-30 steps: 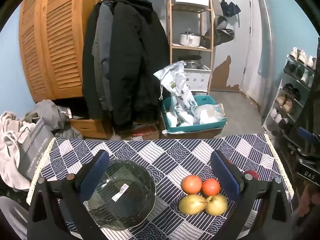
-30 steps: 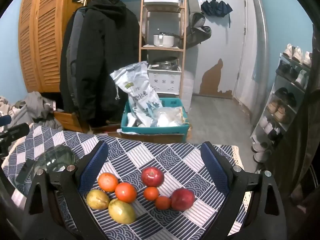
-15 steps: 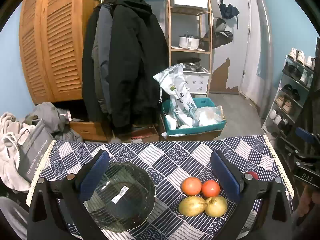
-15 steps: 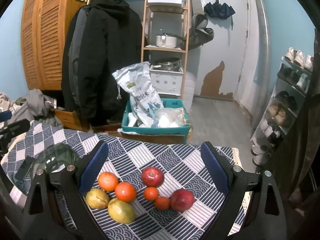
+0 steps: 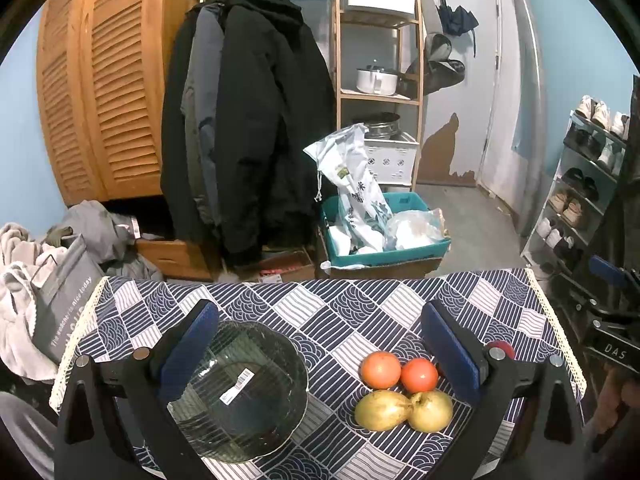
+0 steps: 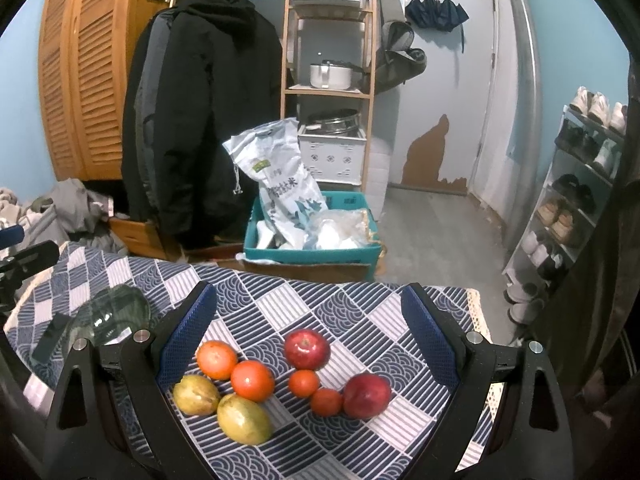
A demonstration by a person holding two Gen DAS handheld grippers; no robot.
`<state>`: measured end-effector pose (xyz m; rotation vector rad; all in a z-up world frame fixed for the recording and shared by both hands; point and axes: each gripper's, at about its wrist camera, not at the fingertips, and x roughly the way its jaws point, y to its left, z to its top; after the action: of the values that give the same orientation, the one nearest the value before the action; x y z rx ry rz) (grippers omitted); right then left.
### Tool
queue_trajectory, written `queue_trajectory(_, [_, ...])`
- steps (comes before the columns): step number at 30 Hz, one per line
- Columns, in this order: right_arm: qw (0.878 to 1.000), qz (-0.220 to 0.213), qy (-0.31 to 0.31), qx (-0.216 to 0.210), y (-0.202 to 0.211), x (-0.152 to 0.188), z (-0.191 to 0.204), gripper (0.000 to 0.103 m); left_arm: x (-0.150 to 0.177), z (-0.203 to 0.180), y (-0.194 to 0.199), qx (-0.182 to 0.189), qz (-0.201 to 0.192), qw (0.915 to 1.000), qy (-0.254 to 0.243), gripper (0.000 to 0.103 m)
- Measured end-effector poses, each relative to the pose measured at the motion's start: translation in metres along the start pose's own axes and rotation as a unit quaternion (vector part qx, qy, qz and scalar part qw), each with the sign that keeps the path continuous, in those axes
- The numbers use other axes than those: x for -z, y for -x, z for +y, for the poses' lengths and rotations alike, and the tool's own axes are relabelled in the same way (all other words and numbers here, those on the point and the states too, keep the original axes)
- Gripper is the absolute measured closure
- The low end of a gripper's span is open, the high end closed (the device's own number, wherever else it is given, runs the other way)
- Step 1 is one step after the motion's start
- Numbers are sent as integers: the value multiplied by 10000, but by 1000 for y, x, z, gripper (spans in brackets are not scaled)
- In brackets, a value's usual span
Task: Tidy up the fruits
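On the blue patterned tablecloth [image 5: 344, 312] sits a clear glass bowl [image 5: 240, 388] with a sticker, empty. My left gripper [image 5: 320, 356] hangs open above the cloth, its left finger over the bowl. To the right lie two oranges [image 5: 381, 369] and two yellow pears [image 5: 383, 410]. In the right wrist view my right gripper [image 6: 308, 340] is open over the fruit cluster: two oranges [image 6: 217, 359], two pears [image 6: 244, 419], two red apples [image 6: 307, 349] and two small tangerines [image 6: 304, 383]. The bowl [image 6: 114, 316] lies to the left.
Beyond the table's far edge stands a teal crate [image 6: 312, 236] with bags on a cardboard box. Dark coats [image 5: 248, 128] hang on a rail by a wooden shelf [image 5: 380, 60]. Clothes pile at the left [image 5: 24, 264]; a shoe rack [image 5: 580, 192] stands right.
Both cameras have tilted or risen slightly, so the room sits a little lower in view. The fruit and bowl have not moved. Both grippers stay open.
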<state>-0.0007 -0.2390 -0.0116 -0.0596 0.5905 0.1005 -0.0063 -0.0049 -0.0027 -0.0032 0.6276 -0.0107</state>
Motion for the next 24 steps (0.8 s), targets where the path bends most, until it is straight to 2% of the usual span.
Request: queue_trajectory(24, [10000, -8, -9, -2, 0, 0, 0, 11, -2, 0, 0, -1, 21, 10000, 4, 1])
